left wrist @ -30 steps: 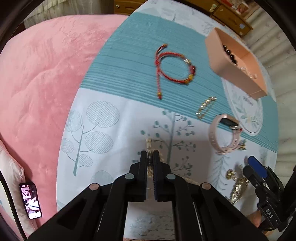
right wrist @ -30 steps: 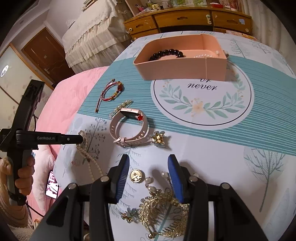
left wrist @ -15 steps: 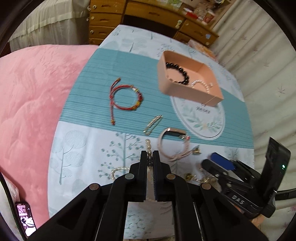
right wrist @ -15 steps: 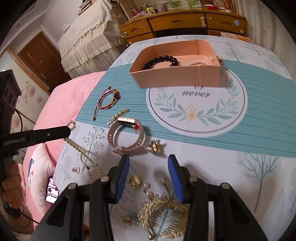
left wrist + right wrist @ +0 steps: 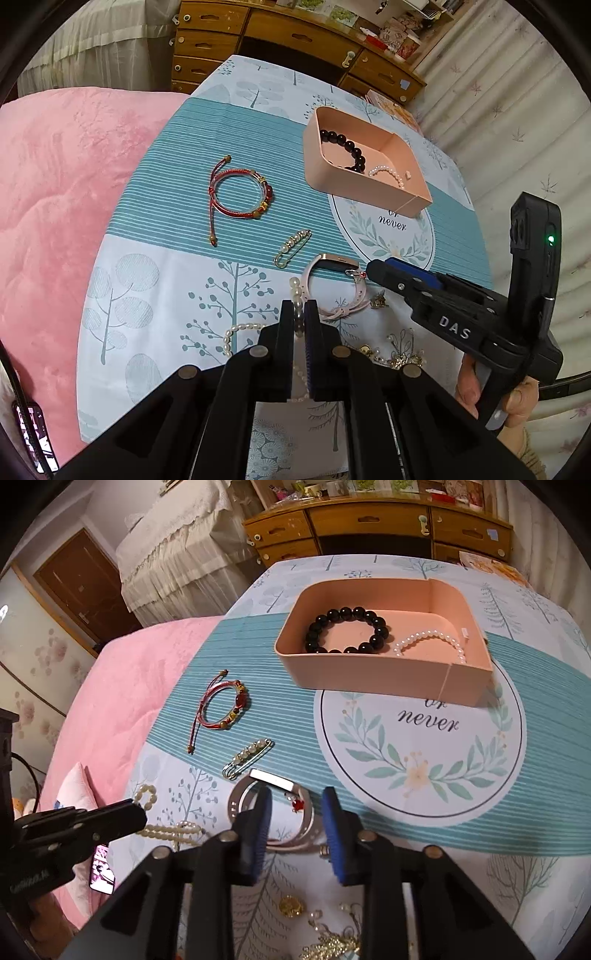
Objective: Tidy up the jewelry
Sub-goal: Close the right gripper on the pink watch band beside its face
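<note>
We've got the left gripper [image 5: 299, 314] pinched shut on a pearl necklace [image 5: 295, 291], low centre of the left view, a few beads poking up past the tips and the rest trailing down toward the cloth. A strand like that is light and floppy, so it'll probably swing and snag if we move fast; holding it mid-strand looks okay, but the dangling ends need watching near the other pieces.

The right gripper [image 5: 295, 821] has its fingers apart, hovering over the pink watch [image 5: 273, 812] in the lower middle of the right view. The band looks soft but springy, and the smooth metal face could slip, so we'd grab across the strap.

Count so far: one pink box [image 5: 373, 679] in the upper right of the right view, with two bracelets inside, one black bead bracelet [image 5: 345, 629] and one white pearl bracelet [image 5: 428, 642]. Outside it we see one red cord bracelet [image 5: 221, 705], one pearl safety pin [image 5: 249, 762], one watch, and a tangle of gold bits [image 5: 328, 938] at the bottom edge that we can't really count.
</note>
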Demonstrator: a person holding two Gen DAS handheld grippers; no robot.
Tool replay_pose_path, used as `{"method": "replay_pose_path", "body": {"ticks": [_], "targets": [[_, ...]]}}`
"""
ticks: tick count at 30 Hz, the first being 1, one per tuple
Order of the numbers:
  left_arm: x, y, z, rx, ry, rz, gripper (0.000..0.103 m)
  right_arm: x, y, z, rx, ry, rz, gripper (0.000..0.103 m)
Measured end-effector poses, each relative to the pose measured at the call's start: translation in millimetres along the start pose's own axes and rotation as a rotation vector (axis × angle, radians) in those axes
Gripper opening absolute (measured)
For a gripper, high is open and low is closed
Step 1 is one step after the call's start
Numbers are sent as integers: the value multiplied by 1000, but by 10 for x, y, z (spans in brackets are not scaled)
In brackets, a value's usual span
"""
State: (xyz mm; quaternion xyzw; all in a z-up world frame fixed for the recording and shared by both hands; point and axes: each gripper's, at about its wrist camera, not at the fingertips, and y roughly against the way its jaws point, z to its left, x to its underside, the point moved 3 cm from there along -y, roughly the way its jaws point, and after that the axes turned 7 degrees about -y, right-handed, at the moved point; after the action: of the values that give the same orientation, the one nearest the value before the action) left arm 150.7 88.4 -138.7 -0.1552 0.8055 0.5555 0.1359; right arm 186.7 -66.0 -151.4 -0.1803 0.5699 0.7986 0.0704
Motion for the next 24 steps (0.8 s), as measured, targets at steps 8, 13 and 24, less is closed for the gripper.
{"method": "replay_pose_path", "body": {"ticks": [8, 13, 24], "targets": [[67, -44, 64, 26, -8, 10, 3, 124, -82, 140, 119, 172, -48, 26], [83, -68, 97, 37, -6, 12, 3, 156, -169, 78, 125, 189, -48, 26], [87, -107, 122, 48, -8, 18, 3, 212, -186, 128, 131, 240, -90, 9]]}}
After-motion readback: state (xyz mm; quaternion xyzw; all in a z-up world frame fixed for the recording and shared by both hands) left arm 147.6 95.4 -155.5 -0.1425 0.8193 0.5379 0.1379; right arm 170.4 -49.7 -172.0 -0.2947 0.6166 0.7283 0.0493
